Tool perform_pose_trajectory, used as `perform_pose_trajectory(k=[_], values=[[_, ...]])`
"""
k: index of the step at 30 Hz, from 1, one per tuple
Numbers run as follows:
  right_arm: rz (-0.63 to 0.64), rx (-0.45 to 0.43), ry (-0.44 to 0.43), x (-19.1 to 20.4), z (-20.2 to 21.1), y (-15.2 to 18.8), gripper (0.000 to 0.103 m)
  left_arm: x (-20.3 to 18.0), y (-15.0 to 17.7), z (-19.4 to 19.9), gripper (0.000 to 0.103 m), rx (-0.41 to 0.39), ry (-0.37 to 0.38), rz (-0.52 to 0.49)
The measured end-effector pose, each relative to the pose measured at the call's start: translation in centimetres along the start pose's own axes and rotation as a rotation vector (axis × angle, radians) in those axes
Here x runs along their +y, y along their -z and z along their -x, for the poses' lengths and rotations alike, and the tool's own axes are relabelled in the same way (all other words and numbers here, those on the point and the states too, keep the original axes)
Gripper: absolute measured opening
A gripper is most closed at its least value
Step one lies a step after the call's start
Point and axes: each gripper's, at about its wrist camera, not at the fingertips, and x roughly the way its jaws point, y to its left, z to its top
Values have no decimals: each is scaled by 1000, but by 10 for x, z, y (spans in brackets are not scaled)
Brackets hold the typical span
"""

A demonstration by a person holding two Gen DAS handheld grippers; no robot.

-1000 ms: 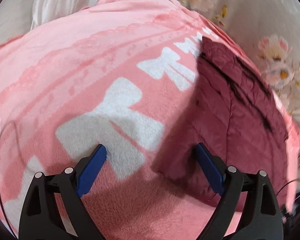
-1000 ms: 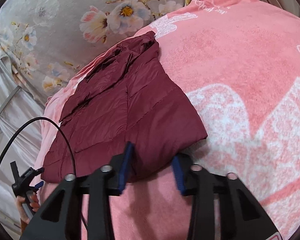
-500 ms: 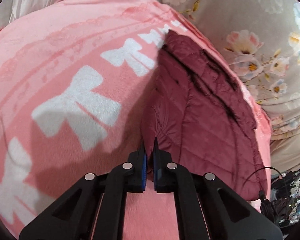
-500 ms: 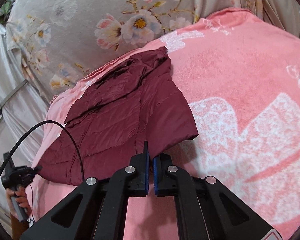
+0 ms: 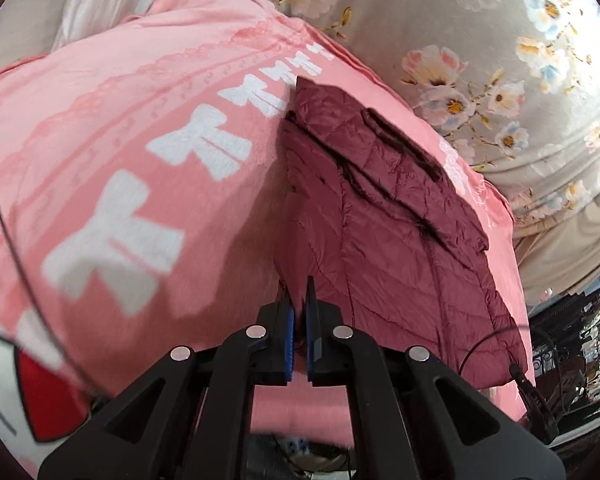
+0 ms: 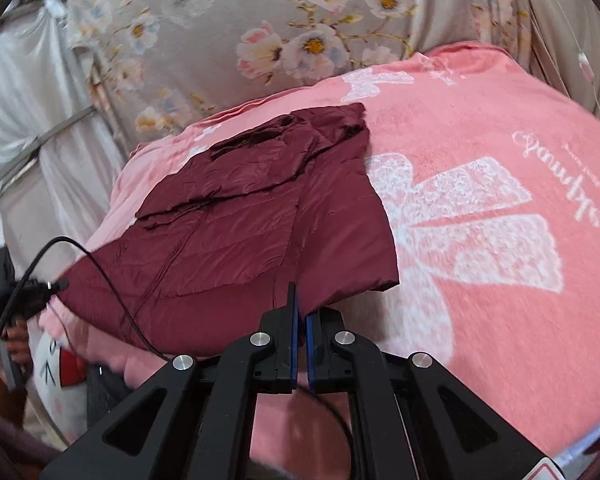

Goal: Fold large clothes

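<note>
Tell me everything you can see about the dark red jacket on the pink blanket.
The jacket is a dark red quilted puffer with thin, slightly shiny fabric and stitched panels. It lies partly folded and mostly flat on the pink blanket, a layer doubled over at its far end. The left gripper and the right gripper each have their jaws shut on its near edge, which looks lifted slightly off the blanket. A black cable crosses one corner.

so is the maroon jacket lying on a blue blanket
No, the maroon jacket lies on a pink blanket with white bow prints.
</note>
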Motion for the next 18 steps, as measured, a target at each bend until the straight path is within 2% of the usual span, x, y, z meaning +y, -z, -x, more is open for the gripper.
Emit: perform_pose_trajectory(k=[4,7,10,12,15,18], values=[[125,-4,-8,18,47,16,3,-1,11,38,3,-26,19,0],[176,-30,-28,30,77,16,3,-12,13,71,2,-84,15,-29],[186,-127,-55,38,112,2,2,-29,8,108,2,-171,39,-55],[169,-234,-71,38,137,-13,2,-41,2,128,2,-237,54,-76],[145,-339,-85,37,153,-31,2,-58,-8,155,2,-336,90,-100],[138,-415,-103,39,151,-52,2,-69,-20,164,2,-401,111,-119]])
